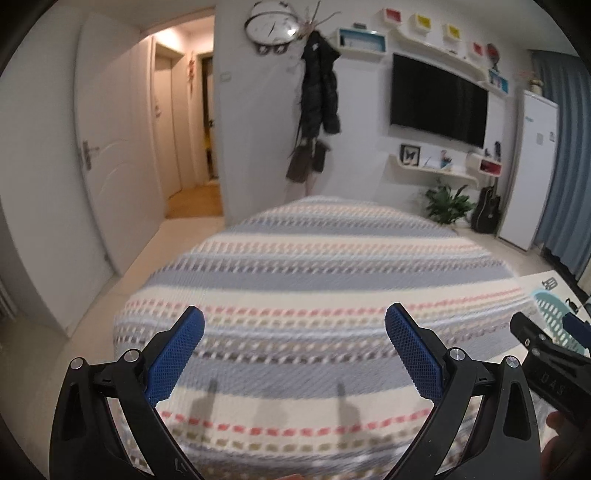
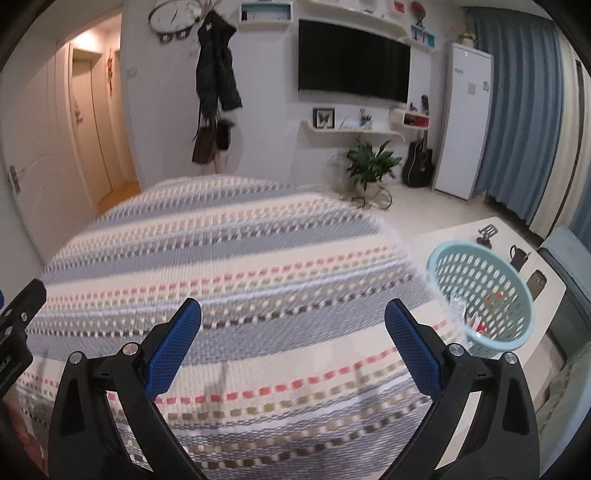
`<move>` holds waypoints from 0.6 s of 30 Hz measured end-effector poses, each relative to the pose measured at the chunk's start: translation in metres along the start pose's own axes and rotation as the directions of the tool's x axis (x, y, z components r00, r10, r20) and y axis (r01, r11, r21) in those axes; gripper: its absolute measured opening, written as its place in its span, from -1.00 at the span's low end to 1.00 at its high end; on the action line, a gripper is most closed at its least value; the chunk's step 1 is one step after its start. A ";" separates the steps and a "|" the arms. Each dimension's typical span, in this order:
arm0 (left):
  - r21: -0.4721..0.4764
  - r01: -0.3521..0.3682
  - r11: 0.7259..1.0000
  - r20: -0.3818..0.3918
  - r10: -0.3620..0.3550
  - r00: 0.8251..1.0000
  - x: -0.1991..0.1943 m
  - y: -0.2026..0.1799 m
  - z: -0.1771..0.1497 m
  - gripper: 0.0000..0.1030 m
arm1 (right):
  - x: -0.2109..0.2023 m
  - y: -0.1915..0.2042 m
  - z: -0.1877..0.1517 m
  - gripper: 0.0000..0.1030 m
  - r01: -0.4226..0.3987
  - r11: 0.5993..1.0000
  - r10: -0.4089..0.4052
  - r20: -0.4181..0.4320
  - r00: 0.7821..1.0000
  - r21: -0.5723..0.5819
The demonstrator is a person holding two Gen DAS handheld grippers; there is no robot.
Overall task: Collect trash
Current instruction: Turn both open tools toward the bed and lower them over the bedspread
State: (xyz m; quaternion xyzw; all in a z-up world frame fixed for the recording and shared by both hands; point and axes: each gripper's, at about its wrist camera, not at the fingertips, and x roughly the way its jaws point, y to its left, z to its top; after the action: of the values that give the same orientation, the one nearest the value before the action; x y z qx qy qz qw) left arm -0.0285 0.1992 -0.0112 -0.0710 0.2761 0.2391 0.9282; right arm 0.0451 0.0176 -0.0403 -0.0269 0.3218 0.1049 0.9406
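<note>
Hovering over a striped bedspread (image 2: 229, 258): two hand-held grippers, both with jaws spread wide and nothing between the blue pads.

Left gripper (image 1: 294, 354): fingers parted, empty, above the near end of the bed; its finger shadows fall on the cream stripe below.
Right gripper (image 2: 293, 350): fingers equally parted, empty, beside the left one; its black body shows at the right edge of the left wrist view (image 1: 543, 354).

Basket (image 2: 484, 295): pale blue, perforated plastic, round, tilted with its open mouth toward the upper left. It sits on a white side table (image 2: 465, 230) just beyond the bed's right edge, to the right of and past the right gripper's right finger, clear of it. Small red and clear scraps of trash (image 2: 480, 317) lie inside at the bottom; what they are cannot be told. Being crumpled, they show no clear long axis.

Surface: woven cover in grey, cream, pink and tan bands running across the bed.

Room: wall-mounted television (image 2: 352, 62), dark coat (image 2: 216, 66) on a hook, round clock (image 2: 173, 16), potted plant (image 2: 369, 162), guitar (image 2: 419, 164), white fridge (image 2: 465, 118), blue curtain (image 2: 524, 110), open hallway door at left.
</note>
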 end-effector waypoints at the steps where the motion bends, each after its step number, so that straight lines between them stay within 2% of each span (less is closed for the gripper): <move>1: -0.003 -0.002 1.000 -0.009 0.002 1.000 0.002 0.003 -0.002 0.85 | 0.004 0.002 -0.002 0.85 -0.001 1.000 0.001 -0.011 1.000 -0.003; 7: -0.010 0.008 1.000 -0.058 -0.008 0.998 0.013 0.013 -0.010 0.85 | 0.024 0.009 -0.015 0.85 0.010 1.000 -0.010 -0.094 0.995 -0.004; 18: 0.005 0.015 1.000 -0.112 -0.014 0.994 0.028 0.005 -0.016 0.85 | 0.041 0.010 -0.016 0.85 0.012 1.000 -0.015 -0.158 0.987 -0.021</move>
State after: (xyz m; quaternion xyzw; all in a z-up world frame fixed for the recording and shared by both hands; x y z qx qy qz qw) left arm -0.0178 0.2104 -0.0395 -0.0836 0.3279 0.2272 0.9132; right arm 0.0650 0.0331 -0.0773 -0.0465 0.3940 0.0994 0.9125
